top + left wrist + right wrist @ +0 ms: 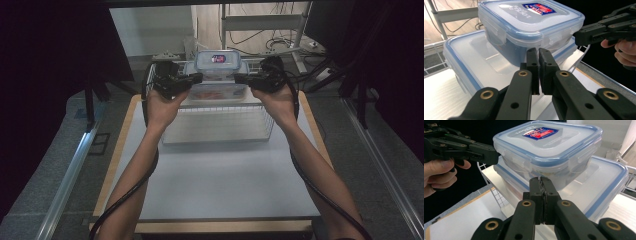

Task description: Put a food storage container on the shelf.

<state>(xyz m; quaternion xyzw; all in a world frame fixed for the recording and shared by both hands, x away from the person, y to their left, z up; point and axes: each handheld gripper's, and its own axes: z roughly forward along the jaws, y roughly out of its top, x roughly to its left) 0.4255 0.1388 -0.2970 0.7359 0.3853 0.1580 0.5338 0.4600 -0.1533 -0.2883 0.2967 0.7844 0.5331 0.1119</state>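
A small clear box with a blue-edged lid and a red and blue label (218, 62) (529, 17) (549, 142) stands on the lid of a larger clear box (220, 90) (474, 57) (604, 177). Both sit at the far end of a wire basket (220, 125). My left gripper (197, 77) (538, 51) is shut, tips at the small box's left side near its base, nothing seen between the jaws. My right gripper (239, 78) (540, 180) is shut the same way at the box's right side. Whether the tips touch the box is unclear.
The basket stands on a white table (220, 175) with a wooden edge. Dark curtains hang on both sides. A metal frame and cables (270, 40) lie on the floor behind the table. Each gripper trails a black cable along the forearm.
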